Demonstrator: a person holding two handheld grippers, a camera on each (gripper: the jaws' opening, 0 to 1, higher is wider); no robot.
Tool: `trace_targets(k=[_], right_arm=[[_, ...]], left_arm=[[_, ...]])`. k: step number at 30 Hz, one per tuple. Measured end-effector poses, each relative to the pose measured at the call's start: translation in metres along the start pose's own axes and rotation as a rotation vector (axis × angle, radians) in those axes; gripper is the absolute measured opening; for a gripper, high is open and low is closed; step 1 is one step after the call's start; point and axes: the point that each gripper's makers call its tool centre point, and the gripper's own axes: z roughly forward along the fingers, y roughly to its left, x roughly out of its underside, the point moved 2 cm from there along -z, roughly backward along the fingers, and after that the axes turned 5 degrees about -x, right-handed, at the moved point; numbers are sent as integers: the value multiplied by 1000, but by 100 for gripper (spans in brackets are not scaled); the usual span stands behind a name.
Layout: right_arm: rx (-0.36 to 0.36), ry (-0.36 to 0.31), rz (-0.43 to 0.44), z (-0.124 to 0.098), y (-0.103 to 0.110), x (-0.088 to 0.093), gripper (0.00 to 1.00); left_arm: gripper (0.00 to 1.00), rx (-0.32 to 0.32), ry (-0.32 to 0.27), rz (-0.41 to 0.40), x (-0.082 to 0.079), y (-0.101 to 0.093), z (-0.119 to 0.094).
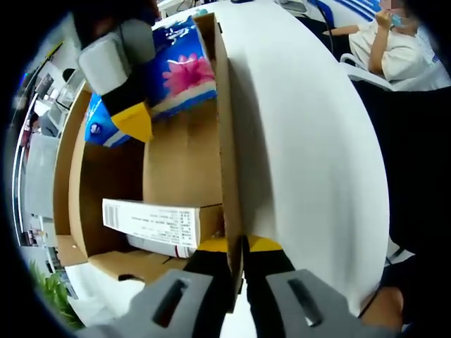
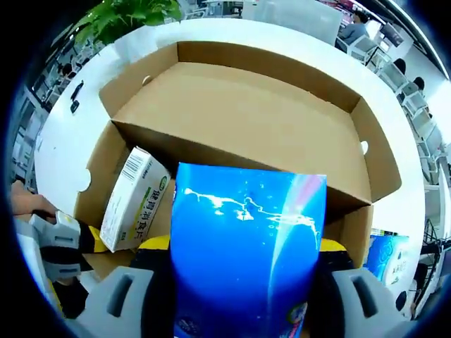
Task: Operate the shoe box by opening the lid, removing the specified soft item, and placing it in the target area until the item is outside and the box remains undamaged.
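Gripping box wall point(image 1: 227, 141), left claw point(image 1: 239, 264) | right claw point(image 2: 239, 282) clamps upright tissue pack point(image 2: 246, 253)

Between the right gripper's point(image 2: 243, 271) grey, yellow-tipped jaws sits a glossy blue tissue pack point(image 2: 246, 253) with white splash print; the left gripper view shows its pink flower. The shoe box point(image 2: 239, 120) ahead is plain brown cardboard. To its left, a carton point(image 2: 132, 198) is white with green lettering and a black barcode.
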Motion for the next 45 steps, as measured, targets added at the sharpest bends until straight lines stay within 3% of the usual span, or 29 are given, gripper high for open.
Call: trace_targets(k=[13,25,32,45], right_arm=[[-27,-43,-72,-38,0,-8,76],[-33,-88,-133,-70,-2,3,75],[-61,-109,-155,-92,-12,17,75],[-98,-157,-156,-124,-56,57,75]], left_arm=[[4,3,3,-1,2,-4,-1],[4,7,0,-1,3,1,1],[4,5,4,-3,3,5,2],[3,10,0,-3,-1,6,1]])
